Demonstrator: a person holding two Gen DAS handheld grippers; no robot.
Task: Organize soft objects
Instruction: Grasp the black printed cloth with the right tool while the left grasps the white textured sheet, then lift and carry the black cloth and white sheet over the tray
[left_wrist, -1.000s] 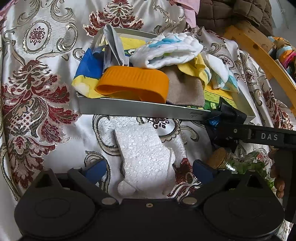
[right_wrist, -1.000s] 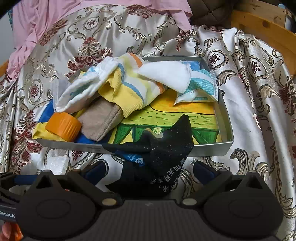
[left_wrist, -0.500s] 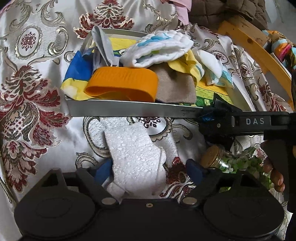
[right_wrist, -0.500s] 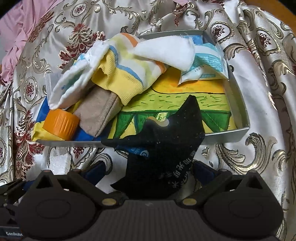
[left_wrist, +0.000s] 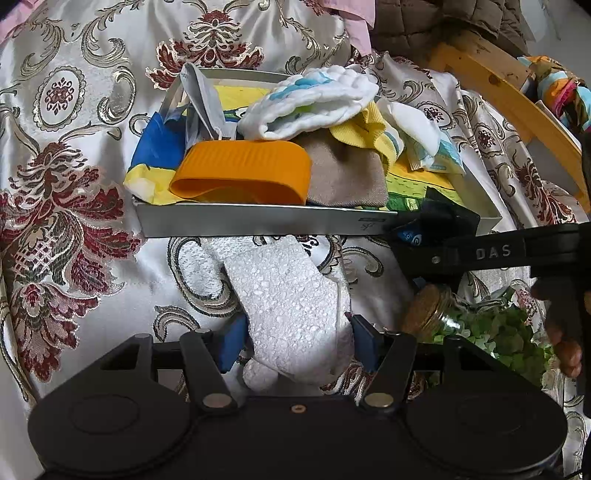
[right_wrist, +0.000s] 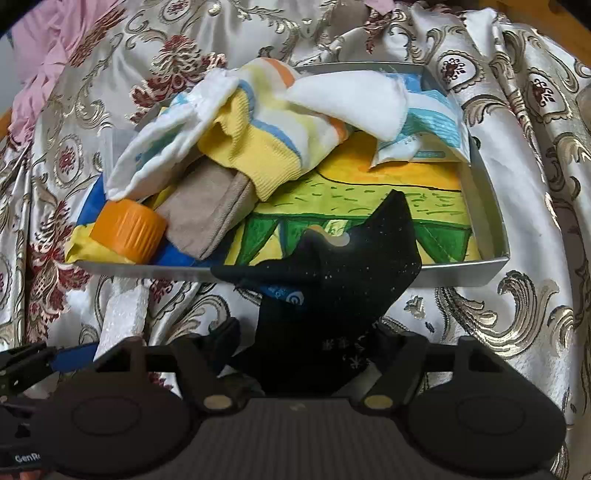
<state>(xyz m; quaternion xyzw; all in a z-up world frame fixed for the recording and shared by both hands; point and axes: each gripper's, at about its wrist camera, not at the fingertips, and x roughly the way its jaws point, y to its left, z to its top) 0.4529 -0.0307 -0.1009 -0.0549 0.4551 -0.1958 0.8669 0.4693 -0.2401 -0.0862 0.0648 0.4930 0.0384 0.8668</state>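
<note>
A metal tray on the brocade cloth holds a white padded cloth, a yellow sock, a tan cloth, an orange ribbed cap and a white wipe. My left gripper is shut on a white textured foam strip just in front of the tray's near wall. My right gripper is shut on a black sock, whose tip reaches over the tray's near wall. The black sock also shows in the left wrist view.
A corked glass jar of green bits lies on the cloth right of the left gripper. A wooden frame runs at the back right. A blue and yellow bag fills the tray's left end; a drawing lines its floor.
The left gripper's fingers have closed in on the white foam strip. The right gripper has carried the black sock forward, up to the tray's near wall.
</note>
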